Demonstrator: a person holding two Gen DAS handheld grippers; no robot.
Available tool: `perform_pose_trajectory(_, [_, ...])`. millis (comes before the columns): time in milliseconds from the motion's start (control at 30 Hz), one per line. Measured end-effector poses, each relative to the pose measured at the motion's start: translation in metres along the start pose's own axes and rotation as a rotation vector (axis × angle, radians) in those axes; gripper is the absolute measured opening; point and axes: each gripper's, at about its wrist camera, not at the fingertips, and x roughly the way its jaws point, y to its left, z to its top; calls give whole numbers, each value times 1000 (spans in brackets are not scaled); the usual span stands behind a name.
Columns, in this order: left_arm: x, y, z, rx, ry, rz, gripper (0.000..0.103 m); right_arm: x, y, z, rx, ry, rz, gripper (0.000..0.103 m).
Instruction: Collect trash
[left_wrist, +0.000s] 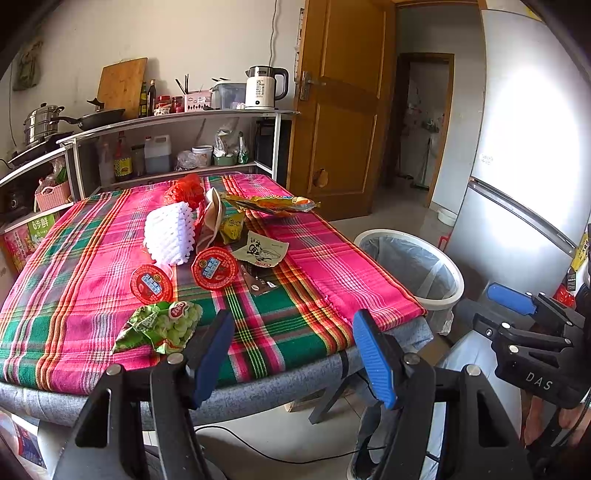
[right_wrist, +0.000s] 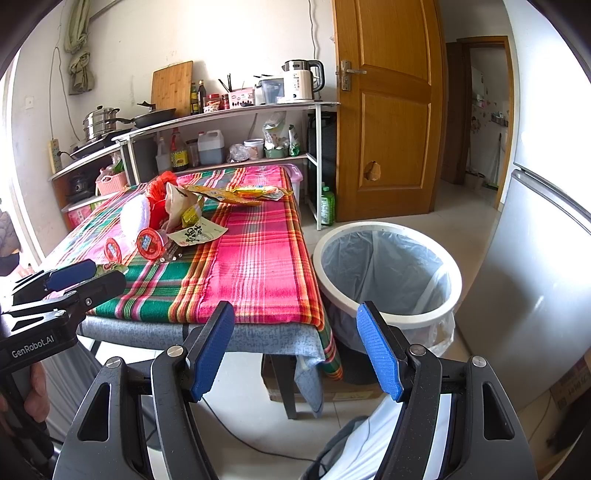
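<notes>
A: Left gripper (left_wrist: 293, 354) status?

B: Blue-padded fingers are spread wide, nothing is held. It is hovered off the near table edge, just short of the crumpled green snack bag (left_wrist: 160, 325), which is probably the first pick since it lies closest.

A: Right gripper (right_wrist: 295, 350)?

B: Also spread and empty. It is held lower and further right, aimed at the gap between the table corner and the white round bin with a clear liner (right_wrist: 388, 269). It is likely parked there so drops can be made without crossing the left one.

A: Where is the trash?

B: All of it is still on the pink-and-green plaid tablecloth (left_wrist: 314, 254). Two red-lidded round plastic cups (left_wrist: 214, 267) are seen behind the green bag, then a white foam fruit net (left_wrist: 170, 232), a cream printed wrapper (left_wrist: 264, 253), a dark brown flat sachet (left_wrist: 260, 282), a red mesh bag (left_wrist: 184, 192) and a long yellow-orange noodle packet (left_wrist: 273, 203) at the far side.

A: Bin contents?

B: Nothing is visible inside the liner. The bin is set on the floor just beside the table's right edge, presumably so carries are kept short.

A: Progress?

B: Judged as not yet started.
</notes>
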Motion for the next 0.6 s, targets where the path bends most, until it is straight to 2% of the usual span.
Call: perform_pose_trajectory(600, [4,6,-1,-17,9,9,69,10,0,0,-4,19,18,69])
